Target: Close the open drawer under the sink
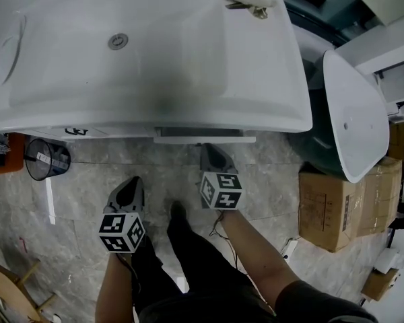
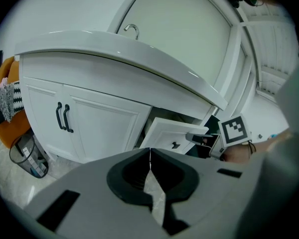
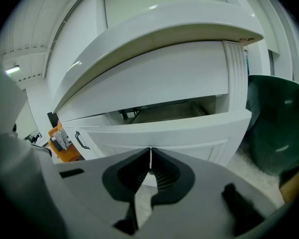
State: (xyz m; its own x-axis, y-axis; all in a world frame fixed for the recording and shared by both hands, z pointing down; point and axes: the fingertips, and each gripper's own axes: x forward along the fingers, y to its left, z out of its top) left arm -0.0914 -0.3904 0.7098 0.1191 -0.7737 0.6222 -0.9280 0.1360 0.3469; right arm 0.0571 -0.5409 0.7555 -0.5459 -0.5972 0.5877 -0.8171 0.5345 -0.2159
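Note:
A white drawer (image 1: 203,138) sticks out a little from under the white sink (image 1: 148,52). Its panelled front (image 3: 189,133) fills the right gripper view, with the dark drawer opening (image 3: 164,111) above it. My right gripper (image 1: 212,155) is shut and empty, its tips close to the drawer front; contact cannot be told. My left gripper (image 1: 128,192) is shut and empty, held back over the floor to the left. In the left gripper view the open drawer (image 2: 172,136) with a small black knob (image 2: 175,145) sits right of the cabinet doors (image 2: 79,121).
A black wire bin (image 1: 46,159) stands on the floor at left beside an orange object (image 1: 0,155). A dark green tub (image 1: 326,130) with a white lid (image 1: 353,113) and cardboard boxes (image 1: 340,204) crowd the right. Grey stone floor (image 1: 81,200) lies underfoot.

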